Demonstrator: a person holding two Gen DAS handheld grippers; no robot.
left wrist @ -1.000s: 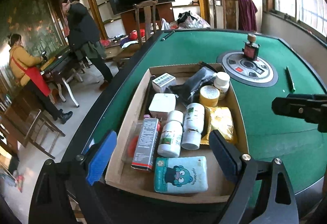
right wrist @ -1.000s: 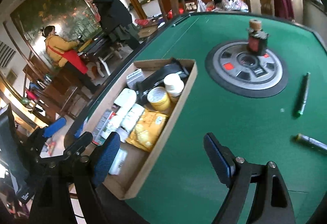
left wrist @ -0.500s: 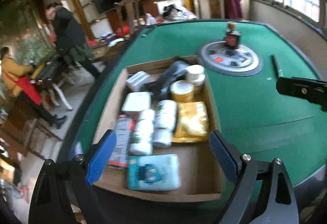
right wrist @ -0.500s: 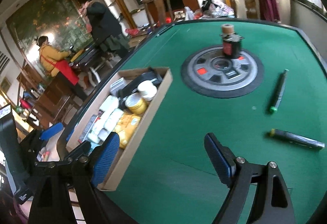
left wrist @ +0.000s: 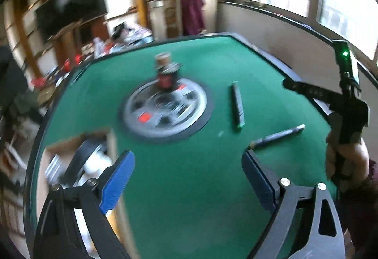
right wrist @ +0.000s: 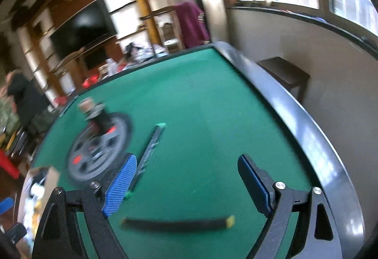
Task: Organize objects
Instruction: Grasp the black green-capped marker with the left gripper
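Two pens lie on the green felt table (left wrist: 189,188): a green-capped one (left wrist: 237,105) and a dark one with a yellow tip (left wrist: 276,137). My left gripper (left wrist: 187,164) is open over bare felt, short of both pens. My right gripper (right wrist: 187,171) is open and its jaws are opening. The dark pen (right wrist: 174,222) lies flat under the span between its fingers, untouched. The green pen (right wrist: 151,155) runs just beyond its left fingertip (right wrist: 122,178). A cardboard box (left wrist: 78,159) of bottles and packets sits at the lower left.
A round grey disc (left wrist: 165,110) in the table's middle carries a small dark bottle with a cork (left wrist: 166,74). The table's raised black rim (right wrist: 307,140) curves close on the right. A hand (left wrist: 342,159) holds the right gripper's frame (left wrist: 342,103).
Both views have swung right, away from the box toward the pens. The box slid to the lower left edge. The dark pen now lies under the right gripper.
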